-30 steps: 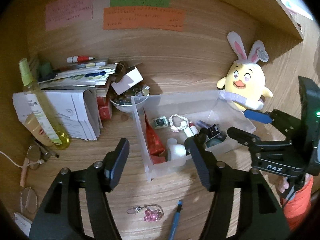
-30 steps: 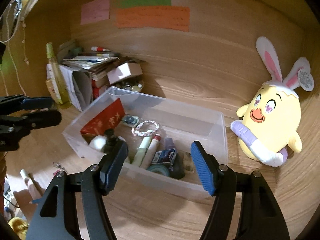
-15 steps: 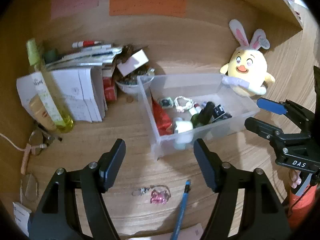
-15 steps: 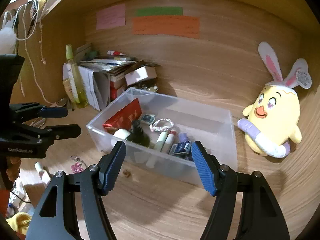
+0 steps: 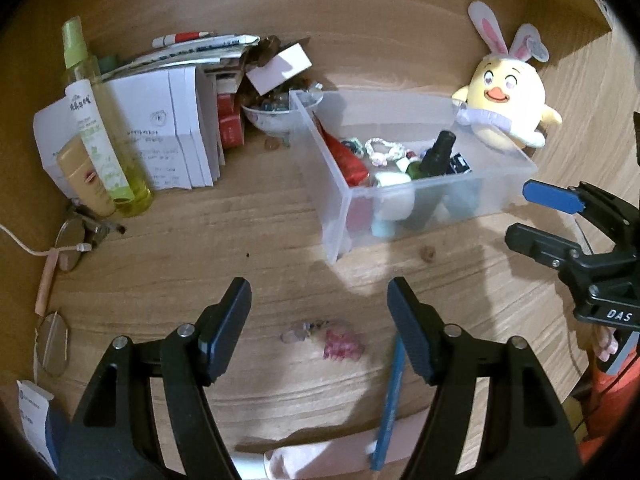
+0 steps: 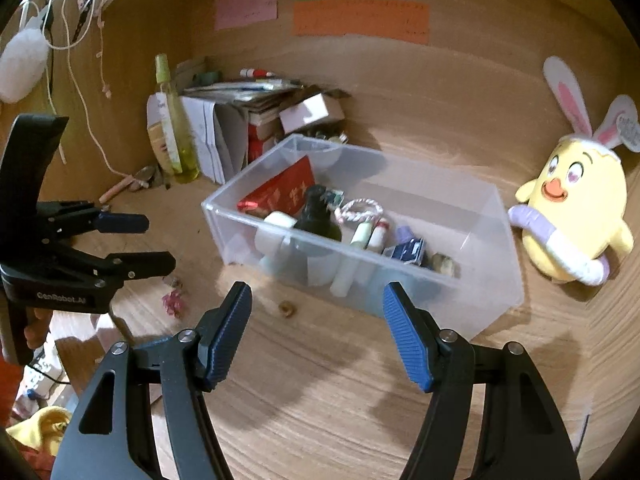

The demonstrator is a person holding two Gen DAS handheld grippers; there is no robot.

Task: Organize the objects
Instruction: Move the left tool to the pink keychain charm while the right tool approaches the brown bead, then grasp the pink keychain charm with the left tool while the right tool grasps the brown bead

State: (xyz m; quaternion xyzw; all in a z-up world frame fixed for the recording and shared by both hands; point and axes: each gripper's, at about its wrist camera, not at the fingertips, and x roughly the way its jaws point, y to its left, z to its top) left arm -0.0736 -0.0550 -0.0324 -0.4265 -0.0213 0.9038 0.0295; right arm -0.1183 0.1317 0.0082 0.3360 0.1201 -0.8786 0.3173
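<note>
— Wood-grain desk (image 5: 248, 216) and a wooden back wall are seen, w/ an orange paper note (image 6: 360, 20) stuck on the wall. What is placed on the desk?

— A clear plastic box (image 6: 472, 300) is set near the middle, approx. Inside it a red packet (image 6: 286, 192), a dark bottle (image 5: 438, 156), a white beaded bracelet (image 6: 358, 210) and other small items are kept. A yellow plush chick (image 6: 576, 208) w/ bunny ears is leaned just beside the box, at its right end.

— And on the left side?

— A stack of papers (image 5: 168, 132) and a yellow-green spray bottle (image 5: 98, 120) are found there, upright, near the wall.

— How are the grippers held?

— The left gripper (image 5: 320, 320) is kept open, nothing between its pads; it is held over the bare desk, above a pink keychain charm (image 5: 342, 344). A blue pen (image 5: 390, 396) is laid by its right finger. The right gripper (image 6: 318, 320) is also open and empty, pointed at the box front. A small brown bit (image 6: 287, 308) is seen on the desk betw. its fingers and the box.
</note>
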